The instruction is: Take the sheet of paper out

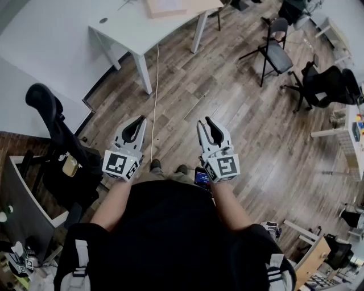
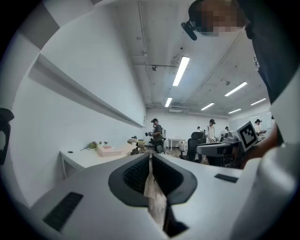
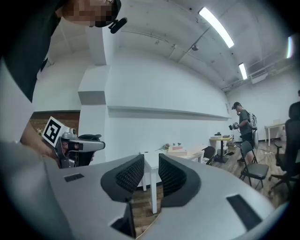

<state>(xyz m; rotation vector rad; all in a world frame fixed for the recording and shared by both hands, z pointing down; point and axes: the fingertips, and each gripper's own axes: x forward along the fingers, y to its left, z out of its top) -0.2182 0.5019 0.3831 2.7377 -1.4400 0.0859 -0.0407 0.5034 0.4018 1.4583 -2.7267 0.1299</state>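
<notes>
I stand on a wooden floor and hold both grippers out level in front of me. My left gripper has its tips together with nothing between them. My right gripper shows a clear gap between its ribbed pads and holds nothing. Ahead stands a white table with a flat pale box on it. I cannot make out a sheet of paper in any view.
A white cable runs over the floor from the table towards my feet. A black office chair stands close at the left, a folding chair and another black chair at the right. Other people stand far down the room.
</notes>
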